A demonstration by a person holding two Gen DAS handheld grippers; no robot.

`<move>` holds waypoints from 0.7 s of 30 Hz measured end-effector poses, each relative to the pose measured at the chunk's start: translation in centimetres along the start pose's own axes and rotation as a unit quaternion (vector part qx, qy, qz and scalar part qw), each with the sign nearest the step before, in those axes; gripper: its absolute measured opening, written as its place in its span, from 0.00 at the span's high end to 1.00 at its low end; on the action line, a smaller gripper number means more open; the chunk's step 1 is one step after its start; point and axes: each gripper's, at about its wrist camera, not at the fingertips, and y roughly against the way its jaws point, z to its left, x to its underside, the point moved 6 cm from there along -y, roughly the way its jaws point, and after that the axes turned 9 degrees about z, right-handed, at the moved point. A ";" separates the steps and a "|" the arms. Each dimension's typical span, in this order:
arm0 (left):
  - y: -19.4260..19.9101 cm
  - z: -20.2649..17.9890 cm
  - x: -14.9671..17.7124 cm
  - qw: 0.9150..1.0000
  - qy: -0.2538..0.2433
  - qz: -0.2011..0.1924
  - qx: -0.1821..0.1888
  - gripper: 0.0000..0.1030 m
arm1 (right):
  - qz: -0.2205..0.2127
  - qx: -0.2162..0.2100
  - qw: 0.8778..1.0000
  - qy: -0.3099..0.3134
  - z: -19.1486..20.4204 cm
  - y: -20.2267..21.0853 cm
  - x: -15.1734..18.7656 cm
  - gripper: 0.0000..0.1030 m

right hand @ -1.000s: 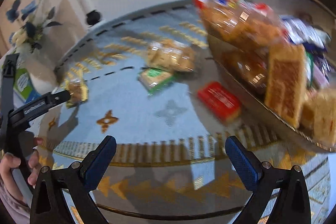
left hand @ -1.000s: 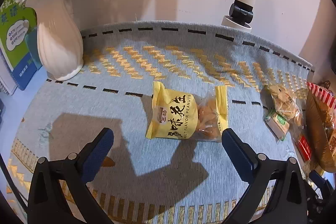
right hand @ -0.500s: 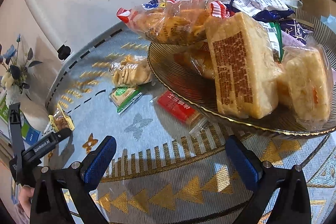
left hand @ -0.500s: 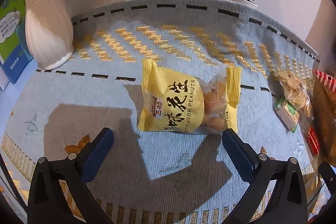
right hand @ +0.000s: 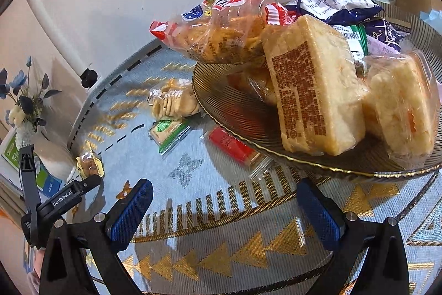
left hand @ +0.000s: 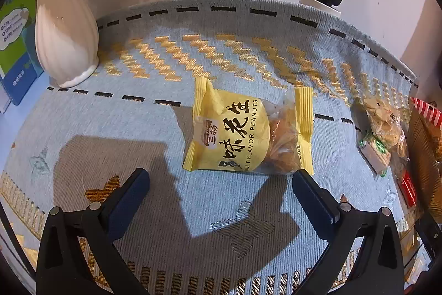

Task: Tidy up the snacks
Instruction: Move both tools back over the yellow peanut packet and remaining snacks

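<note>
Yellow peanut packet (left hand: 243, 137) flat on cloth (left hand: 110, 123) — we see left gripper (left hand: 218, 184) spread wide, just short; right gripper (right hand: 223, 198) released too, perhaps hovering before plate (right hand: 304, 156).

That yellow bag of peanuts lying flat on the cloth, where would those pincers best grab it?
Probably across the puffy middle of the peanut bag, coming down from above. It lies flat on the tablecloth, sealed ends pointing left and right, so the bulging centre gives the most to pinch. The left gripper already sits just short of it, jaws wide open.
</note>
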 end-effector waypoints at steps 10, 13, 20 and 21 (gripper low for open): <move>0.2 0.1 0.1 1.000 0.002 0.000 0.001 0.00 | 0.000 0.000 1.000 0.000 0.0 0.0 0.0 0.00; 0.2 0.1 0.1 1.000 0.001 0.000 0.002 0.00 | 0.000 0.000 1.000 0.000 0.0 0.0 0.0 0.00; 0.3 0.1 0.1 1.000 0.002 0.000 0.002 0.00 | 0.001 0.000 1.000 0.001 0.0 0.0 0.1 0.00; 0.3 0.1 0.1 1.000 0.001 0.000 0.003 0.00 | 0.001 0.000 1.000 0.000 0.0 0.0 0.0 0.00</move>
